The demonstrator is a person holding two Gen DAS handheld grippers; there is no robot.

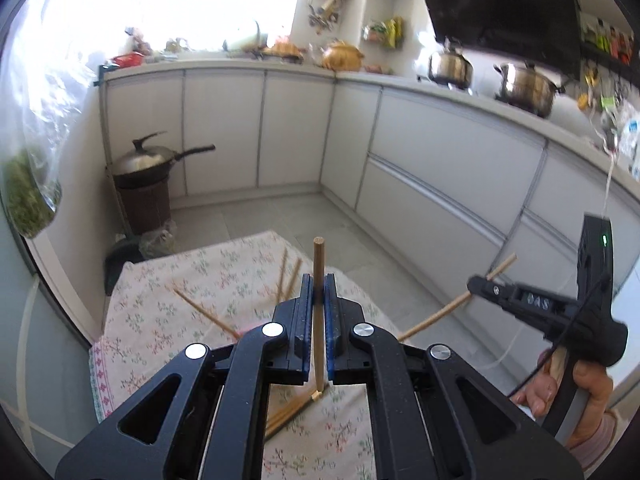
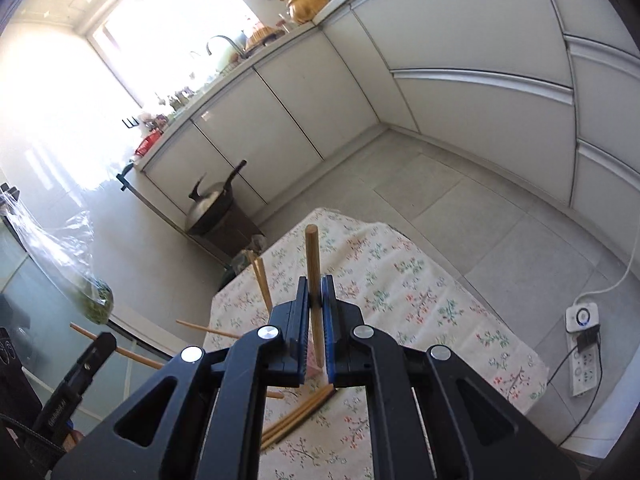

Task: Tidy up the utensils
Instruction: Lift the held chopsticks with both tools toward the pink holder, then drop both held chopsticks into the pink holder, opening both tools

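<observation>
My left gripper (image 1: 319, 282) is shut on a wooden chopstick (image 1: 319, 256) that stands upright between its blue pads, above the floral-cloth table (image 1: 168, 312). My right gripper (image 2: 315, 282) is shut on another wooden chopstick (image 2: 312, 252), also upright in its own view. The left wrist view shows the right gripper (image 1: 478, 285) at the right with its chopstick (image 1: 448, 311) slanting across it. In the right wrist view the left gripper (image 2: 105, 342) sits at the lower left, gripping its stick (image 2: 132, 354). Several loose chopsticks (image 1: 292, 416) (image 2: 300, 416) lie on the cloth.
A lidded wok (image 1: 144, 160) rests on a brown bin beside the table's far end. White cabinets (image 1: 440, 152) run around the room, with pots (image 1: 524, 88) on the counter. A bag of greens (image 2: 94, 300) hangs at the left. A power strip (image 2: 582, 344) lies on the floor.
</observation>
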